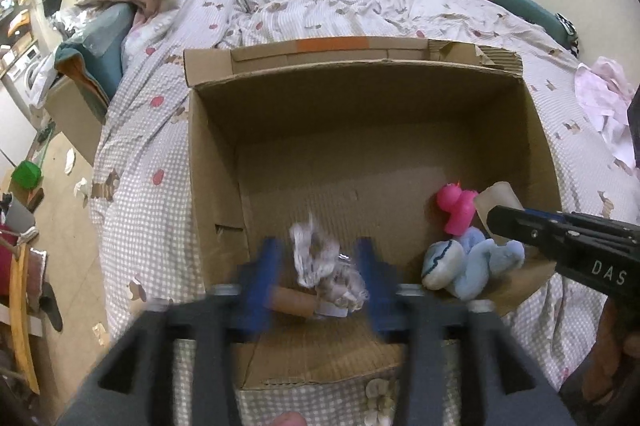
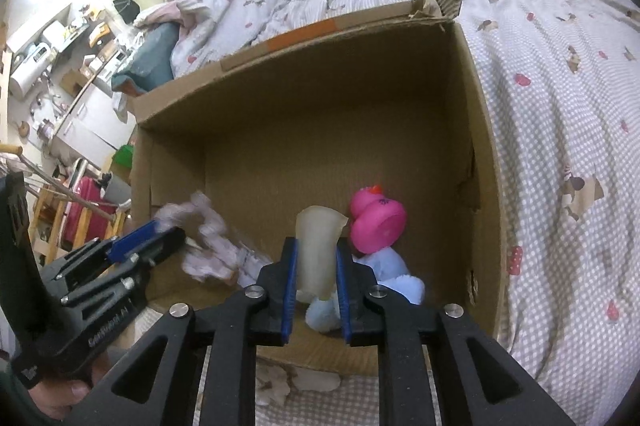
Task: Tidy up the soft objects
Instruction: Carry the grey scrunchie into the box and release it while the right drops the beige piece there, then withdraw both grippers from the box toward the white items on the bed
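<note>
A big cardboard box (image 1: 360, 114) sits open on the bed (image 1: 440, 6), which has a checked sheet with little pictures on it.

The left gripper (image 1: 320, 278) points down into the near left part of the box. Its blue fingers (image 1: 264, 274) are blurry and stand apart. A crumpled white and grey soft thing (image 1: 320, 262) sits between them, and the fingers do not seem to press on it. A brown cardboard tube (image 1: 296, 302) lies just under that soft thing.

The right gripper (image 2: 316, 266) points down into the near right part of the box. Its fingers (image 2: 289, 282) are narrow and squeeze a pale see-through squishy cup (image 2: 318, 250), which stands up between them.

Just behind the cup is a pink rubber duck (image 2: 374, 222) on the box floor. A light blue plush toy (image 2: 394, 280) lies below the duck, touching it, next to the right fingers.

A person's hand (image 2: 60, 398) holds the left gripper's handle at the lower left of the right view.
</note>
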The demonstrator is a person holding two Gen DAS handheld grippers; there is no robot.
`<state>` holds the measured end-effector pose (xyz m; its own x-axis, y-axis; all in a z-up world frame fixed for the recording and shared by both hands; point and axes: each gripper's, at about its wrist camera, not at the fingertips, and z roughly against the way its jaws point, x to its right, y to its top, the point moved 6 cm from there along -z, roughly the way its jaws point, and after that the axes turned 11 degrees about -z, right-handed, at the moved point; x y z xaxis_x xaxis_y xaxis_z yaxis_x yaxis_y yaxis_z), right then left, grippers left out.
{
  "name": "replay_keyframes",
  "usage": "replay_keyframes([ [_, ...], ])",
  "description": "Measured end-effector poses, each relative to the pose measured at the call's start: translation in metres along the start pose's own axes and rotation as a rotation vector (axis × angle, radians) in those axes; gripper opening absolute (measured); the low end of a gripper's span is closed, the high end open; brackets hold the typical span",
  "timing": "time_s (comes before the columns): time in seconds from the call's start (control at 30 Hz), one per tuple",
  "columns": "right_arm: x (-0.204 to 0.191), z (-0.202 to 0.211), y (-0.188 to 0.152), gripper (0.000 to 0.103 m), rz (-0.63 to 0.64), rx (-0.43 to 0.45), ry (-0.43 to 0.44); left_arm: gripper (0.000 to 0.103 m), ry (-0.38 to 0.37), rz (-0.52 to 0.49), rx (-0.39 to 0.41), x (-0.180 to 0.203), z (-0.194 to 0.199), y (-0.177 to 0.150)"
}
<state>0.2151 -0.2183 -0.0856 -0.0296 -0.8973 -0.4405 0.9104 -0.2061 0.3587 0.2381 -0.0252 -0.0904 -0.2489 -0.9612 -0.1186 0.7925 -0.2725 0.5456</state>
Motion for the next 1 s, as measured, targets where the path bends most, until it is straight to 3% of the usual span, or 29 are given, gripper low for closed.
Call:
replay_keyframes([
  [0.03, 0.000, 0.001, 0.000, 0.018, -0.003, 0.003, 0.004, 0.068, 0.001, -0.002, 0.003, 0.000, 0.001, 0.000],
  [0.1, 0.000, 0.002, 0.001, 0.020, -0.009, 0.004, 0.012, 0.068, -0.004, -0.011, -0.003, 0.003, 0.001, -0.001],
  [0.17, 0.001, 0.002, 0.002, 0.028, -0.019, 0.005, 0.026, 0.068, -0.002, -0.017, -0.005, 0.004, 0.001, -0.001],
  [0.23, 0.001, 0.004, 0.003, 0.033, -0.031, 0.008, 0.048, 0.077, -0.001, -0.016, 0.000, 0.005, 0.002, 0.000],
  [0.3, 0.001, 0.007, 0.005, 0.062, -0.042, 0.015, 0.055, 0.083, -0.003, -0.008, 0.004, 0.004, 0.003, 0.001],
  [0.33, 0.001, 0.009, 0.006, 0.086, -0.053, 0.027, 0.065, 0.084, -0.004, -0.002, 0.006, 0.003, 0.004, 0.001],
  [0.37, 0.001, 0.013, 0.008, 0.092, -0.066, 0.046, 0.078, 0.084, -0.005, 0.004, 0.004, 0.003, 0.004, 0.001],
  [1.0, 0.000, 0.019, 0.006, 0.092, -0.040, 0.067, 0.032, 0.086, 0.018, 0.040, -0.008, -0.007, 0.021, -0.014],
])
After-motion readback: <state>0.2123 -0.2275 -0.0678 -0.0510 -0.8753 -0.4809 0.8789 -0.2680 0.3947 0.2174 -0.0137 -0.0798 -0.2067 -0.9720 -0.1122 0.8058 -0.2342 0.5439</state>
